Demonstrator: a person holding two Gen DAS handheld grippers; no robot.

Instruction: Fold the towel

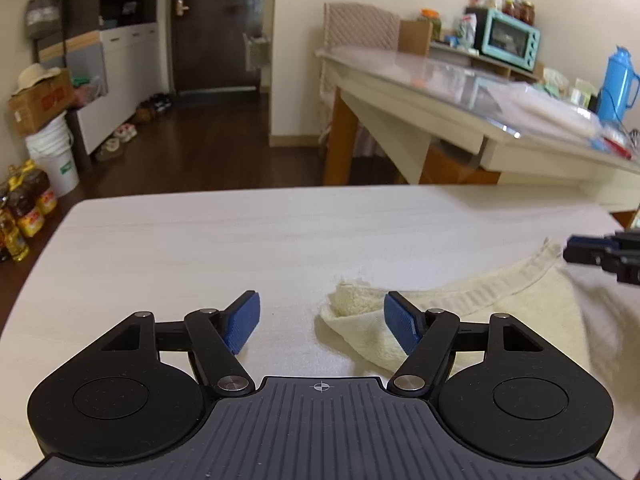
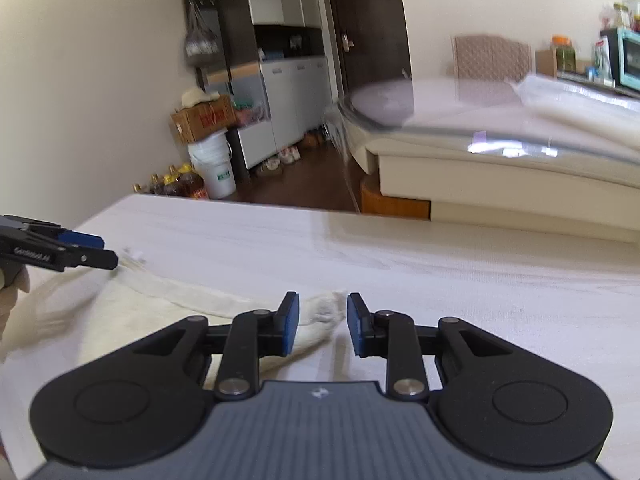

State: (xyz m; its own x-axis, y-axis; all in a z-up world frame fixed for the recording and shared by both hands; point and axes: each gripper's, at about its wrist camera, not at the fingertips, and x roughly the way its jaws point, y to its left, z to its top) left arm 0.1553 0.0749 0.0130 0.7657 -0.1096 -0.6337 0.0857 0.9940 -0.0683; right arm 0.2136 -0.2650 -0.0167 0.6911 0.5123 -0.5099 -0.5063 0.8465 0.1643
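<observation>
We see soft, even daylight; the fisheye bends and darkens the edges, glare streaks the glass tabletop (image 2: 500,136), and the right view blurs.

The left gripper (image 1: 322,324) is held low and level, its jaws spread wide. The right gripper (image 2: 322,325) is also low, its jaws parted more narrowly. Neither holds anything; they point roughly the same way.

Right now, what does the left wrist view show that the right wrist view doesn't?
Only the left wrist view shows the blue thermos on the side table, and the open left claw at the towel's left corner. Only the right wrist view shows the open right claw straddling the towel's right corner. Both show the cream towel, the white table and the teal oven.
</observation>
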